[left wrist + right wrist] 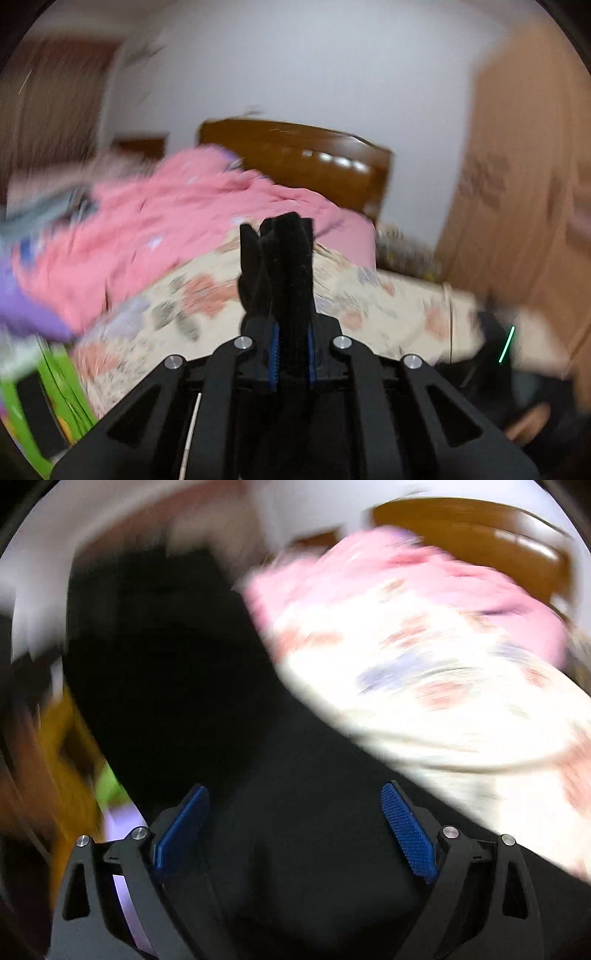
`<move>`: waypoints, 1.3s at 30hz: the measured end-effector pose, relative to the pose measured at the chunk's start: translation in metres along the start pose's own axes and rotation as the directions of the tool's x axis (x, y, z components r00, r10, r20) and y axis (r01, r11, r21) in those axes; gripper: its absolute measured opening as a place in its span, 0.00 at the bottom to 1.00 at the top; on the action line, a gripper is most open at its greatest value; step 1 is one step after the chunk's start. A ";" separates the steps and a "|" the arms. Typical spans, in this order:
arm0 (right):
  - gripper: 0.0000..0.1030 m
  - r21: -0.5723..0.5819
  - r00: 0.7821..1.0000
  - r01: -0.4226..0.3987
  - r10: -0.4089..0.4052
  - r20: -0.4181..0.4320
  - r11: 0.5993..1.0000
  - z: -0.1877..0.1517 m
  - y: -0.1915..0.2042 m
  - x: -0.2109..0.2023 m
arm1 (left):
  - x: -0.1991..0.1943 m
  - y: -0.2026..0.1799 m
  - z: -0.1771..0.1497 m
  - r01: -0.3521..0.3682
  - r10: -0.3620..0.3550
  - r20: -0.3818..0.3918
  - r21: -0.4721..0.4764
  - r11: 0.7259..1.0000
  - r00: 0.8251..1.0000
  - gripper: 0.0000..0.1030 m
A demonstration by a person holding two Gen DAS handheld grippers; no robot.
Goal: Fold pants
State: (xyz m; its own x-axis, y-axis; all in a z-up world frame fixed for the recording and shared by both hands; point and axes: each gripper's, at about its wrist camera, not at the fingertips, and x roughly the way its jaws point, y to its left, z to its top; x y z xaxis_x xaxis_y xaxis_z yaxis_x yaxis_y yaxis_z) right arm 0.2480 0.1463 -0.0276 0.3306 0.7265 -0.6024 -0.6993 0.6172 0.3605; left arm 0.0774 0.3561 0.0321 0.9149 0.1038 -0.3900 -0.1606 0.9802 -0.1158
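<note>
The black pants [290,266] are pinched in my left gripper [291,354], which is shut on a bunched fold that sticks up past the blue pads. In the right wrist view the pants [207,709] spread as a large black mass across the left and lower frame, blurred by motion. My right gripper [295,834] is open with its blue pads [408,834] wide apart, close over the black cloth, holding nothing.
A bed with a cream floral sheet [369,306] and a heaped pink quilt [177,221] lies ahead, also in the right wrist view [424,590]. A brown wooden headboard [303,155] stands behind. A wooden wardrobe [524,184] is at the right.
</note>
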 end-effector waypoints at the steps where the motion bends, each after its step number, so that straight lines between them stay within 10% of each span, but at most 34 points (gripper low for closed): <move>1: 0.89 0.059 0.999 0.024 -0.026 0.041 0.998 -0.001 -0.018 -0.021 | 0.000 -0.030 -0.008 -0.001 0.001 -0.005 0.092 0.996 1.000 0.10; 6: 0.90 0.236 0.977 0.136 -0.170 0.127 0.962 -0.022 -0.085 -0.108 | 0.029 -0.164 -0.098 0.123 -0.042 -0.168 0.506 0.854 0.985 0.14; 8: 0.90 0.245 0.978 0.150 -0.181 0.108 0.958 -0.034 -0.092 -0.121 | 0.041 -0.195 -0.140 0.191 -0.025 -0.261 0.631 0.752 0.965 0.31; 9: 0.90 0.242 0.979 0.149 -0.177 0.097 0.959 -0.041 -0.089 -0.123 | 0.034 -0.208 -0.158 0.136 0.000 -0.185 0.720 0.681 0.983 0.35; 11: 0.90 0.237 0.985 0.131 -0.154 0.078 0.962 -0.051 -0.079 -0.119 | 0.017 -0.212 -0.160 0.130 -0.032 -0.143 0.752 0.647 0.989 0.60; 14: 0.90 0.222 0.998 0.041 -0.052 0.042 0.974 -0.068 -0.057 -0.109 | -0.029 -0.186 -0.131 0.121 -0.117 -0.051 0.674 0.729 0.992 0.90; 19: 0.74 0.249 0.984 -0.100 0.132 -0.119 0.963 -0.093 -0.034 -0.070 | -0.032 -0.073 -0.101 0.000 0.029 -0.090 0.312 0.950 0.996 0.91; 21: 0.73 0.304 0.966 -0.124 0.185 -0.181 0.945 -0.105 -0.031 -0.057 | -0.022 -0.024 -0.107 -0.056 0.077 -0.149 0.136 0.989 0.986 0.87; 30: 0.69 0.354 0.945 -0.151 0.240 -0.222 0.923 -0.101 -0.009 -0.031 | 0.002 0.014 -0.148 0.036 -0.047 -0.266 -0.047 0.998 0.963 0.83; 34: 0.25 0.354 0.957 -0.114 0.199 -0.214 0.928 -0.099 -0.007 -0.015 | 0.007 0.003 -0.159 0.021 -0.025 -0.284 -0.019 1.000 0.958 0.83; 39: 0.17 0.261 0.979 -0.092 0.134 -0.150 0.961 -0.098 0.013 -0.030 | 0.018 0.006 -0.155 -0.049 0.044 -0.287 -0.008 0.999 0.957 0.84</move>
State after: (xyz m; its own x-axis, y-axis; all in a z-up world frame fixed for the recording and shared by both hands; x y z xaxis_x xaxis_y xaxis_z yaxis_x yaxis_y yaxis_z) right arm 0.1672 0.1027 -0.0744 0.1347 0.7492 -0.6484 -0.5367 0.6053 0.5878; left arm 0.0356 0.3373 -0.1169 0.7624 0.0943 -0.6402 -0.2080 0.9726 -0.1044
